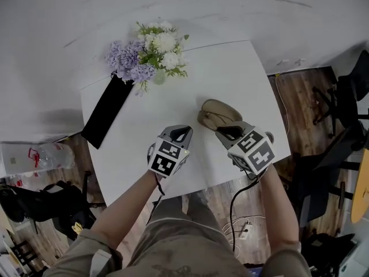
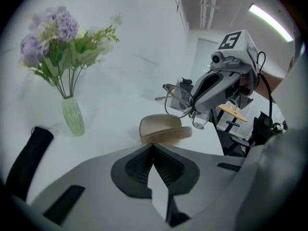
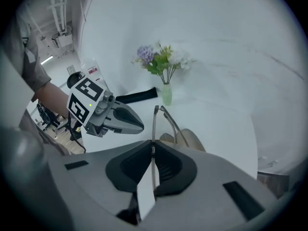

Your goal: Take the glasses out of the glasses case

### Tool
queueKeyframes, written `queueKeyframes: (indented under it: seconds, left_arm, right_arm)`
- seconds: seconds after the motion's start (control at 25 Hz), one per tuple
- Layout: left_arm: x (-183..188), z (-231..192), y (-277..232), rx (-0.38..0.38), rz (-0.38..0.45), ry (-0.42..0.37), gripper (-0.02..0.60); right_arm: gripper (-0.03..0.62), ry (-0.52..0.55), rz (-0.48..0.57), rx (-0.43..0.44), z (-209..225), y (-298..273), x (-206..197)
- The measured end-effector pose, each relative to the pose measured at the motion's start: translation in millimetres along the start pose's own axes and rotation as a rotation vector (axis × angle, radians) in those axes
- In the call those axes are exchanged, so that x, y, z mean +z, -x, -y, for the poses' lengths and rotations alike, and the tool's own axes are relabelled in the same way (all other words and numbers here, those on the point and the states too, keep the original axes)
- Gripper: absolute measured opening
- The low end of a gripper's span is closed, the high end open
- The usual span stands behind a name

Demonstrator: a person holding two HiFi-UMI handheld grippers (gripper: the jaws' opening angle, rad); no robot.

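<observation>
White desk, left tongs pressed together on nothing, right tongs clamped on the glasses' frame, open tan glasses case lying on the desk, glasses held above the case.

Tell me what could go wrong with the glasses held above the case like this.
The right gripper pinches only the thin frame of the glasses, so they could twist or slip out. The open case lies loose close beneath them, so an arm of the glasses might snag it.
</observation>
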State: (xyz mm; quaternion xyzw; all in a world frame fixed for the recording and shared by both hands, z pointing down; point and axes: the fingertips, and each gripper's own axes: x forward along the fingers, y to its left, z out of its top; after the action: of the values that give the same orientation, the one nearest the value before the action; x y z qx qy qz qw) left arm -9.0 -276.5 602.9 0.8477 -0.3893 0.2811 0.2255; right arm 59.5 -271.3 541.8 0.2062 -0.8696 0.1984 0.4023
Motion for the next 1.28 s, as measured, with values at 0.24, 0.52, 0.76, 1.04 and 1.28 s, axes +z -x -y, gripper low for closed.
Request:
queueKeyframes:
  seconds: [0.24, 0.52, 0.76, 1.04, 1.28]
  left_arm:
    - [65.1, 2.7, 53.0, 0.029, 0.14, -0.066, 0.017]
    - [147.3, 0.4, 133.6, 0.108, 0.331, -0.165, 0.017]
    - [195.4, 12.9, 203.4, 0.158, 0.461, -0.254, 0.017]
    - [210.9, 54.7, 255.5, 0.148, 0.539, -0.349, 0.017]
    - [204.1, 80.3, 273.0, 0.141, 0.571, -0.355, 0.017]
  right_arm:
    - [0.044, 0.017, 0.209, -0.122, -0.8, 74.8, 47.8]
    - [0.044, 0.032, 0.488, -0.25, -23.5, 181.5, 95.4]
    - [0.044, 0.043, 0.715, -0.361, -55.8, 262.2, 118.4]
    - [0.044, -0.01, 0.902, -0.441, -86.0, 322.6, 107.7]
    - [0.044, -0.061, 0.97, -0.45, -101.8, 341.5, 86.3]
